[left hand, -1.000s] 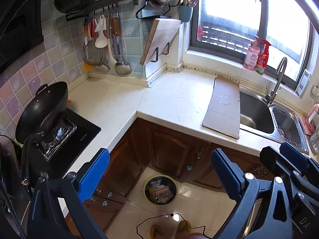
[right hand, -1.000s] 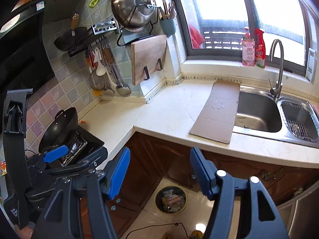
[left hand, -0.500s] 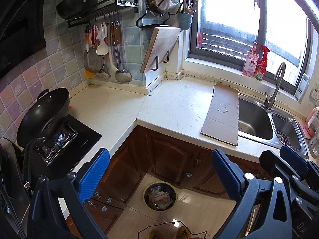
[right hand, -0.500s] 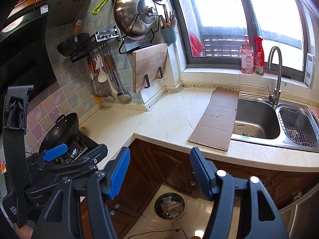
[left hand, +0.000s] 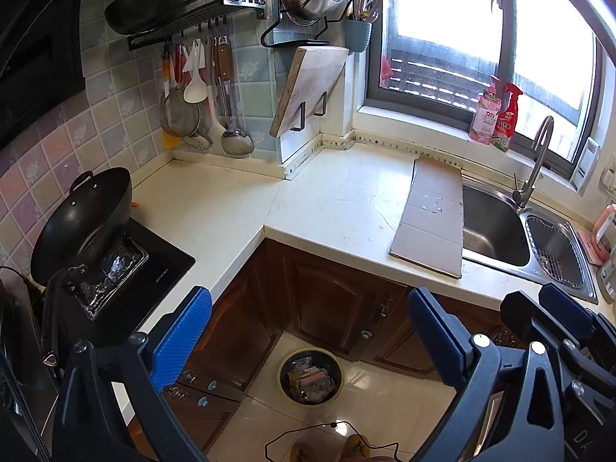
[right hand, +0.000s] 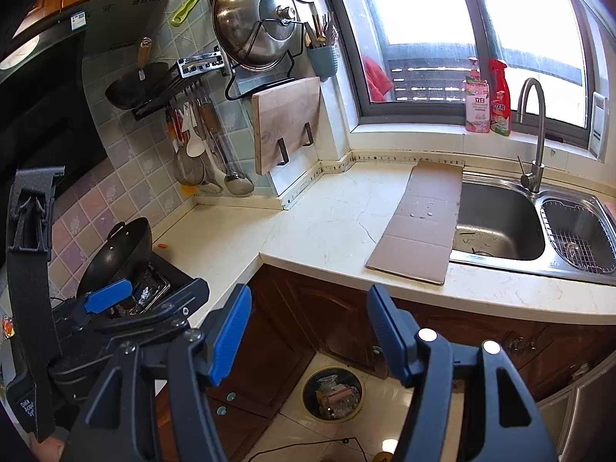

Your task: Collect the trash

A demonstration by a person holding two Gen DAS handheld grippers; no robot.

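A round trash bin [left hand: 311, 377] [right hand: 333, 392] with wrappers inside stands on the tiled floor in the counter's corner. A flattened cardboard sheet [left hand: 431, 215] [right hand: 419, 223] lies on the white counter, its right edge over the sink. A tiny orange scrap [right hand: 162, 246] rests on the counter beside the wok. My left gripper [left hand: 308, 300] hangs open and empty above the floor, the bin showing between its fingers. My right gripper [right hand: 308, 296] is likewise open and empty, level with the cabinet doors. Each gripper shows at the edge of the other's view.
A black wok [left hand: 82, 223] sits on the stove [left hand: 154, 265] at left. The double sink [right hand: 500, 227] and tap are at right. Utensils, a cutting board [right hand: 287, 123] and pots hang on the tiled wall. Brown cabinets [left hand: 331, 300] enclose the floor corner. A cable lies on the floor.
The scene sits slightly lower in both views than a second ago. Both grippers keep the same wide opening, and nothing was picked up or moved.
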